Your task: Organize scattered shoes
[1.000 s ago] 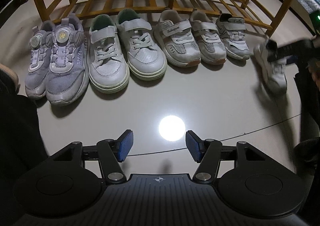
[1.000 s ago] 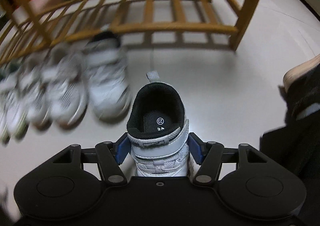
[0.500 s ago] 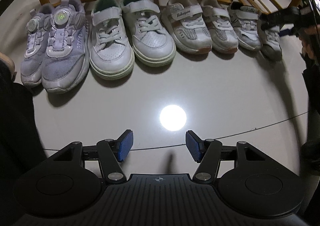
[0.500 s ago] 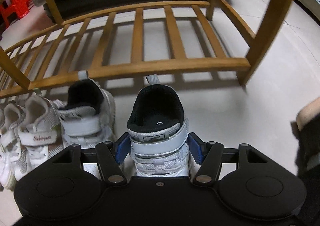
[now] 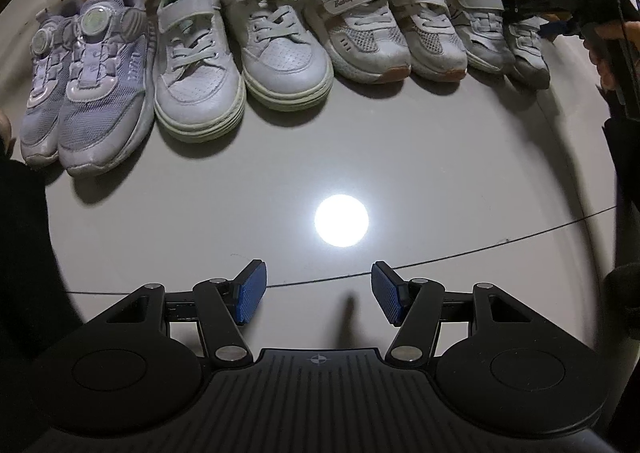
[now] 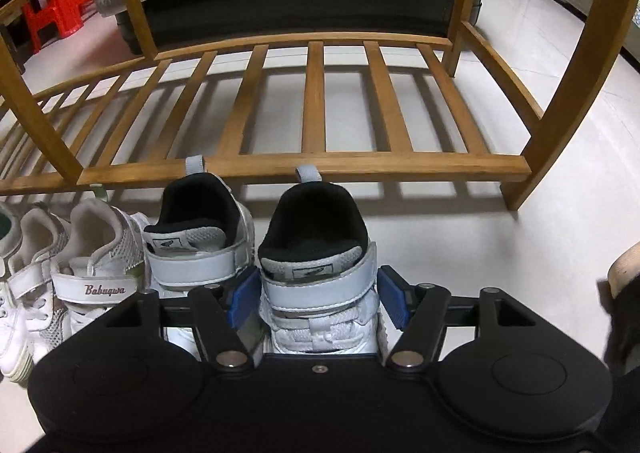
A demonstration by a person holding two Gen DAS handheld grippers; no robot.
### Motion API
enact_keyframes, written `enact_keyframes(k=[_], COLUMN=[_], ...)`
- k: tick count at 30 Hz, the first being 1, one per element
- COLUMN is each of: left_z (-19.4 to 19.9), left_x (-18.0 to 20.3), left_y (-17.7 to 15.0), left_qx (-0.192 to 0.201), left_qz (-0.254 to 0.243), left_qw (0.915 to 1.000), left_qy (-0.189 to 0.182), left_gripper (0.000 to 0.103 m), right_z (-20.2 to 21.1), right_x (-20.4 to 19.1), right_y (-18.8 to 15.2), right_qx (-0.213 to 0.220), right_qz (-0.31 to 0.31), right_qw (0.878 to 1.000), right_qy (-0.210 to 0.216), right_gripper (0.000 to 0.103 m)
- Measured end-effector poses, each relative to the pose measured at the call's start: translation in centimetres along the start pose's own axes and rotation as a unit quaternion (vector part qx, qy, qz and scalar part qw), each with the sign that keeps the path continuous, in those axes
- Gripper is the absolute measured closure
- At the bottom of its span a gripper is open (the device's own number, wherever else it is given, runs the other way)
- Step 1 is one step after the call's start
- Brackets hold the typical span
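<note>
Small white strap sneaker, black padded lining, grey heel loop, on glossy pale floor at right end of shoe row, beside its mate, heel near slatted wooden rack. Toe hidden under right gripper, jaws opening around it. Left gripper released, empty.

You've got a glossy pale tile floor carrying one row of sneakers along the wooden rack: lilac pair farthest left, then green-lined white pair, Babuqua pair, and black-lined grey pair last, heels toward the rack.
</note>
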State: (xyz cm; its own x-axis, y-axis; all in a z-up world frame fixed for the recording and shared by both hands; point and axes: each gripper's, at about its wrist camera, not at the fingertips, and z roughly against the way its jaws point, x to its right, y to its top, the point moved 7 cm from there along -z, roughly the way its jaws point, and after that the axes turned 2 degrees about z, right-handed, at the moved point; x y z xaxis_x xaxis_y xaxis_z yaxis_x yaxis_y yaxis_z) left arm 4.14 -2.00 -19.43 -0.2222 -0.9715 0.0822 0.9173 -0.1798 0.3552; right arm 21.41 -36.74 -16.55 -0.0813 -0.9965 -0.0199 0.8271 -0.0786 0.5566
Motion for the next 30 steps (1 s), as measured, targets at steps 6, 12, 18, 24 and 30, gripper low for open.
enact_keyframes(k=[6,12,18,24,30], left_z=[1.1,3.4,7.5,10.7,9.0], left_x=[-0.3,-1.0,-1.0,-1.9,-2.6], left_y=[1.9,4.4,7.3,9.1,8.3], left_qx=[0.02,0.045,0.073,0.117,0.13], left_qz=[-0.018,-0.039,-0.053,-0.051,-0.023], left_qw=[0.9995,0.9978,0.9958,0.9914,0.9898], left_qy=[0.015,0.03,0.012,0.029,0.053], left_gripper=[0.043,0.043,0.039,0.03,0.03], right_z=[2.2,6.0,7.7,7.1,6.8], right_x=[0.6,-1.0,-3.3,-4.2,-3.3], right_y=[0.1,-2.4,-5.9,-8.1,-8.8], right_qx=[0.019,0.02,0.014,0.004,0.001], right_qz=[-0.034,-0.03,-0.003,0.018,-0.008], right_qw=[0.999,0.998,0.997,0.996,0.995], right_qy=[0.013,0.05,0.081,0.093,0.103], right_gripper=[0.025,0.021,0.02,0.02,0.02])
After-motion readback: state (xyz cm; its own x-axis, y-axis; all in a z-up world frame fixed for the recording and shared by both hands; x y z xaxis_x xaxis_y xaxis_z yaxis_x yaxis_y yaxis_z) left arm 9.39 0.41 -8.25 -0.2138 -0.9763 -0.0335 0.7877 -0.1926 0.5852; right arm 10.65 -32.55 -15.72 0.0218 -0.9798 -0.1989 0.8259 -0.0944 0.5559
